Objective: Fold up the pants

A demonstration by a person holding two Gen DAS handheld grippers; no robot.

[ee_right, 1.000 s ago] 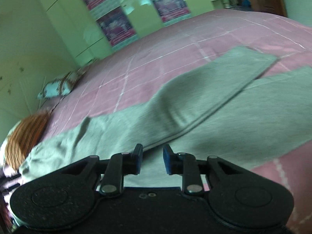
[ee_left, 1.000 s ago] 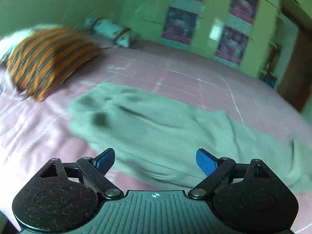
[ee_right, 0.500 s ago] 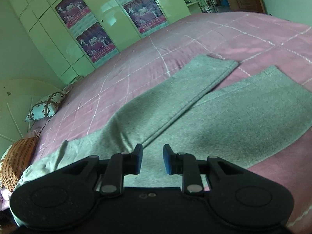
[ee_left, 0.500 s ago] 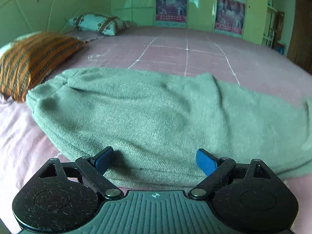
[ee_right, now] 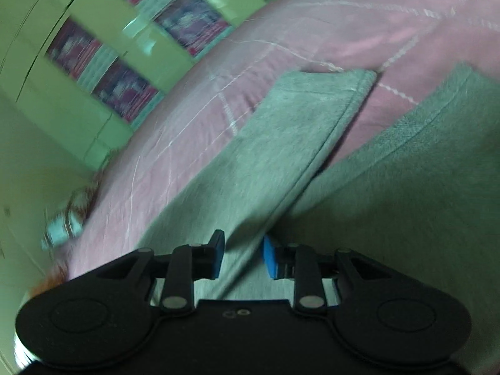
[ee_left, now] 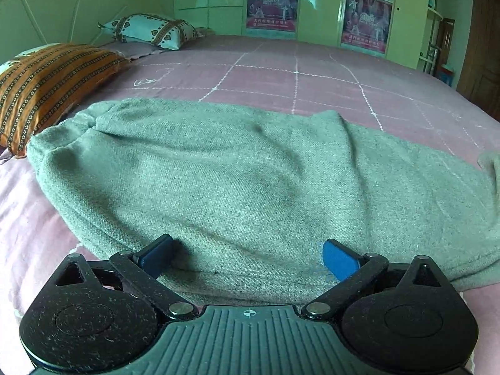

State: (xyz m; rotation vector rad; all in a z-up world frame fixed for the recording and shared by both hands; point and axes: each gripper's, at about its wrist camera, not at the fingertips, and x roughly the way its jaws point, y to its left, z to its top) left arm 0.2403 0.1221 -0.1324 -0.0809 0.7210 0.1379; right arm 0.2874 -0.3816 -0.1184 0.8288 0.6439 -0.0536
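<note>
Pants [ee_left: 237,181] lie spread on the pink bed [ee_left: 312,75], grey-green and not yet folded; in your left view the wide waist end fills the near middle, with the orange striped pillow [ee_left: 47,84] at far left and a patterned pillow [ee_left: 150,31] beyond it. A second ago your left gripper [ee_left: 248,257] was further back from the cloth and swinging; now it has come in low over the near edge of the waist; its fingers [ee_left: 339,262] stand wide apart, the cloth lying between them but not pinched. Your right gripper [ee_right: 242,256] has also dropped closer to the legs; half a second ago both legs lay well ahead of it, and now the seam where one leg [ee_right: 281,143] overlaps the other [ee_right: 422,193] runs right between its fingers [ee_right: 270,259]; these stand narrow, with a gap left, and nothing is gripped; the view is blurred, so you are in motion there. The two legs part toward the far end, pink bed showing between them.

What this means, I judge: you have finished the approach and both tools are placed for a first pinch, left at the waist, right at the leg; the first fold has not begun; close both before lifting, or the loose cloth may slip.
</note>
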